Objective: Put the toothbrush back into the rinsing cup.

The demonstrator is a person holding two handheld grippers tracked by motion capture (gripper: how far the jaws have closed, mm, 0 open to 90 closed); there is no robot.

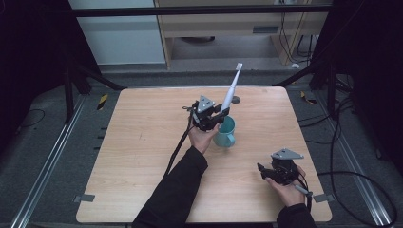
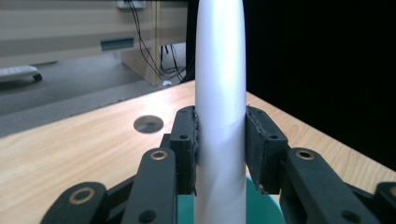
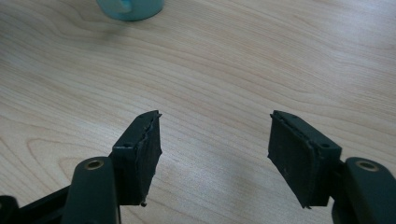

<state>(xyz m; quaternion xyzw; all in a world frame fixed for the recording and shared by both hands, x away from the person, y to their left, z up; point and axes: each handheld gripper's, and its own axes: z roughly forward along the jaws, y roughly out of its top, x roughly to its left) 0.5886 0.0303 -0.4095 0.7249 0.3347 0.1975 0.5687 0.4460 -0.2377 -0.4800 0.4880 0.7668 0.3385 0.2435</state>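
At the near right corner of a pale wooden table (image 1: 142,156), the right gripper (image 1: 264,172) rests low in a person's hand, its two black jaws spread wide with bare wood between them and nothing held, as the right gripper view confirms. One dark-sleeved forearm (image 1: 173,194) reaches from the near edge toward the middle of the table, where the left gripper (image 1: 215,118) has its two jaws clamped on a single white electric toothbrush (image 1: 231,92); the left gripper view shows both pads (image 2: 184,149) pressed flat against the smooth white handle (image 2: 220,140). The toothbrush stands tilted, its lower end over one teal mug (image 1: 224,132) just to the right of the hand, its brush head (image 1: 239,66) leaning away past the far edge of the table; whether the lower end sits inside the mug or just above its rim cannot be told. The mug stands upright on the wood with its handle toward the near side. Just beyond the mug, one small round grey disc (image 1: 235,99) lies flush in the table top near the far edge. Each gripper carries one grey three-cornered plate and trails one black cable. Past the table, a light wooden cabinet (image 1: 237,23) stands on the floor with a tangle of cables (image 1: 297,42) beside it. No brand, label or writing can be read on the toothbrush, the mug or the grippers.
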